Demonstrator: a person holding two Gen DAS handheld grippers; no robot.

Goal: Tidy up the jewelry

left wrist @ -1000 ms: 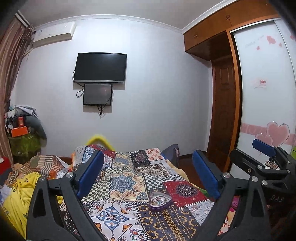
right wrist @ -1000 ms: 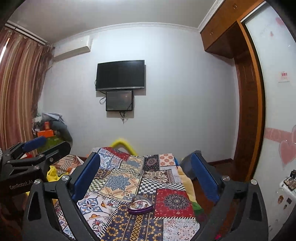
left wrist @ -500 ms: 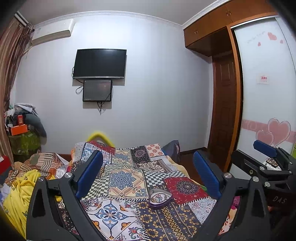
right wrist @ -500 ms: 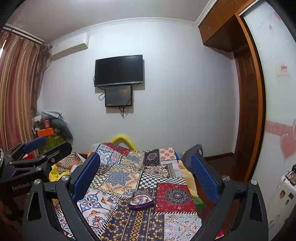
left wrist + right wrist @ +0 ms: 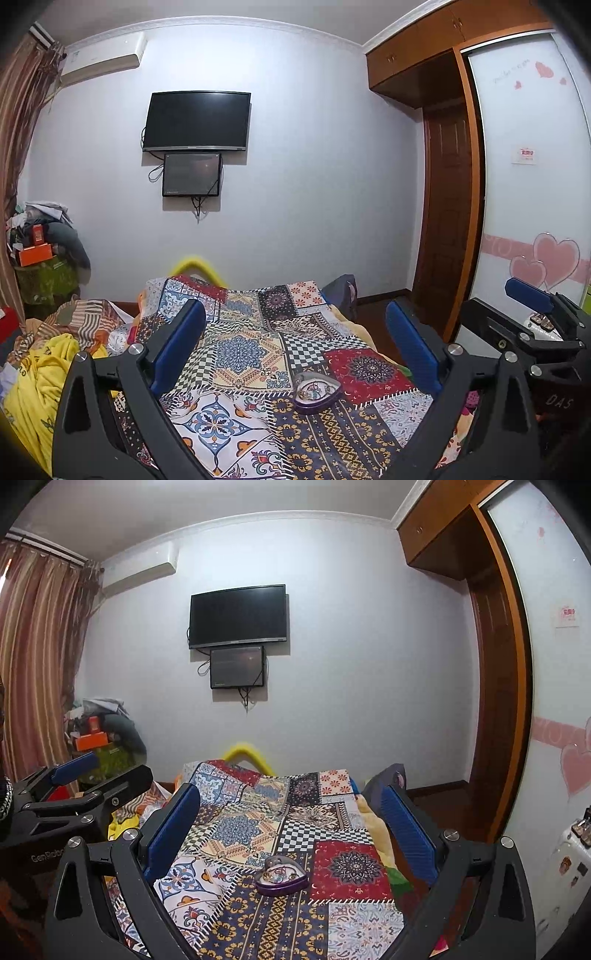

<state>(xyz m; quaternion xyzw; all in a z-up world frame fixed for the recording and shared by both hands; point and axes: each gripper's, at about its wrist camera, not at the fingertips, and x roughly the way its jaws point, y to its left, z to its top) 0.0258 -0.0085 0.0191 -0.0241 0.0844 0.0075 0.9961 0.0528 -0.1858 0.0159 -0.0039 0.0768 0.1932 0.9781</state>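
A purple heart-shaped jewelry box (image 5: 317, 394) with jewelry inside lies open on the patchwork bedspread (image 5: 243, 350); it also shows in the right wrist view (image 5: 282, 876). My left gripper (image 5: 295, 328) is open and empty, held above the bed with the box ahead between its blue fingers. My right gripper (image 5: 291, 808) is open and empty in the same stance. The right gripper shows at the right edge of the left wrist view (image 5: 532, 317). The left gripper shows at the left of the right wrist view (image 5: 81, 786).
Piled clothes and a yellow cloth (image 5: 40, 373) lie left of the bed. A wardrobe with heart stickers (image 5: 535, 221) stands on the right, with a white suitcase (image 5: 569, 853) by it. A TV (image 5: 197, 122) hangs on the far wall.
Both grippers have tilted down a little, so the room has shifted up in both views. The box has not moved. Both stay open.
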